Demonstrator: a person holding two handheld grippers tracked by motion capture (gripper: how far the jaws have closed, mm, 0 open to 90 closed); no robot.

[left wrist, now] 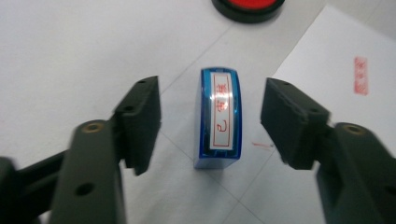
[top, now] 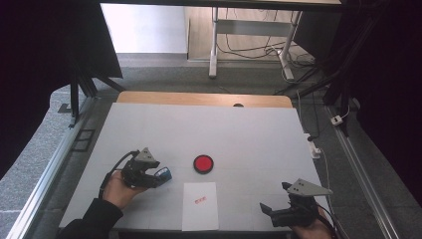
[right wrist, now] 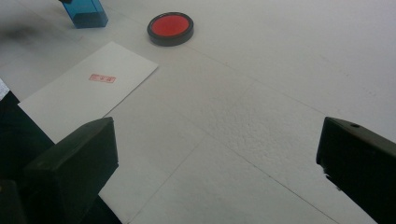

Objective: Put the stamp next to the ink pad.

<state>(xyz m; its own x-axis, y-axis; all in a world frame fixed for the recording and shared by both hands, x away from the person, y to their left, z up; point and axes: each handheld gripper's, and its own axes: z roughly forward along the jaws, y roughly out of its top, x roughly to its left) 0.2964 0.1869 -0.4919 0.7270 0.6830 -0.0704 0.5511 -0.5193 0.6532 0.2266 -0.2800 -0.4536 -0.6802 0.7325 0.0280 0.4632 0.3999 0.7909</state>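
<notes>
Room is plentiful on the desk (top: 149, 124): its white top lies bare across the whole far half, up to the strip of wood along the far edge, and bare again at the right between the paper and the right edge. The things sit in the near half, towards the middle. The blue stamp (left wrist: 218, 119) lies on its side on the desk surface, label up, between the jaws of the left gripper (left wrist: 210, 123). Those jaws stand wide apart, one on either side of the stamp, with a clear gap on both sides and neither pad touching it. In the high view the stamp (top: 163, 174) lies just beyond the left gripper (top: 154, 175), left of the paper's far left corner and well in from the desk's left edge.

Just right of the stamp, a little farther from the person, sits the round ink pad (top: 203, 164), red in a black rim, uncovered. The sheet of paper (top: 200, 206) lies near it on the person's side, its near end reaching the desk's near edge; a small red imprint (top: 201, 200) shows on it. The pad and the paper lie close to the stamp's right side but apart from it.

The right gripper (top: 275, 201) is held low at the near right corner of the desk, well apart from everything, its jaws open wide over bare desk (right wrist: 261, 116).
</notes>
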